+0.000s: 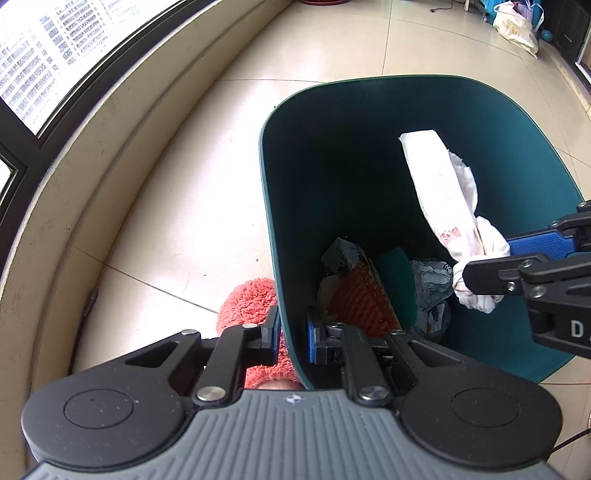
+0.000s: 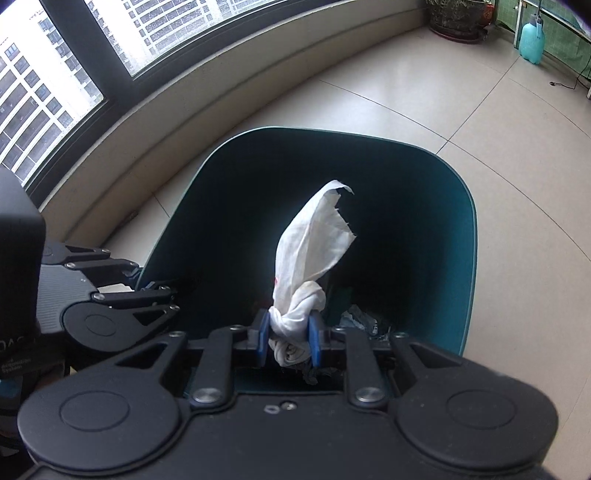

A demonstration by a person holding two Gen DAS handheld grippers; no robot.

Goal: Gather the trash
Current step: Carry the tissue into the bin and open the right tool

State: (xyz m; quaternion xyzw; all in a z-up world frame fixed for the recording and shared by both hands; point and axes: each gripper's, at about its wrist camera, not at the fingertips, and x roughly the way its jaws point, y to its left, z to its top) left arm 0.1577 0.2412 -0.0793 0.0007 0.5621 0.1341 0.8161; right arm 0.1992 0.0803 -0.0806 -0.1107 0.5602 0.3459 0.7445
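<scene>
A dark teal trash bin stands on the tiled floor; it also shows in the right wrist view. My left gripper is shut on the bin's near rim, one finger outside and one inside. My right gripper is shut on a knotted white rag and holds it over the bin's opening. The rag and the right gripper also show in the left wrist view. Inside the bin lie an orange mesh piece, crumpled paper and a printed wrapper.
A fuzzy pink slipper sits on the floor beside the bin. A curved window wall with a low ledge runs on the left. A cloth bag lies far off. A potted plant and a teal bottle stand at the back.
</scene>
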